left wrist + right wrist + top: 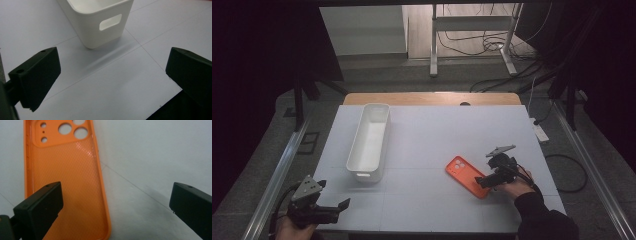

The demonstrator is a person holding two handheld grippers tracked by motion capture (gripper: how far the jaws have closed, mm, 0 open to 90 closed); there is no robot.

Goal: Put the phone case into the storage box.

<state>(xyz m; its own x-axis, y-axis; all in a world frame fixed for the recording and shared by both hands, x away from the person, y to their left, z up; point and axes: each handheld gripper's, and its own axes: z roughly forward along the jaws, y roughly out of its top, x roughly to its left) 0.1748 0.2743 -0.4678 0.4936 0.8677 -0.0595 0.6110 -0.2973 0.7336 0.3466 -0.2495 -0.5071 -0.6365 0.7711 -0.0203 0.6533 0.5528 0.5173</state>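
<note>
Right gripper view: right claw (116, 207) spread over orange phone case (67, 182) edge; left claw (112, 80) spread near white bin (100, 22).

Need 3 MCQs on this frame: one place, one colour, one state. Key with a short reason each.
1. Where does the phone case lie on the table?
A. inside the bin
B. near the right gripper
C. at the far left edge

2. What colour is the phone case?
A. orange
B. blue
C. black

3. How do the right gripper's jaws stand?
A. shut on the case
B. shut on nothing
C. open

Key:
1 B: in the high view the case lies right by the right gripper, well apart from the white bin.
2 A: it is orange in the high view and the right gripper view.
3 C: the right gripper view shows a wide gap between the jaws, one jaw above the case.
</note>
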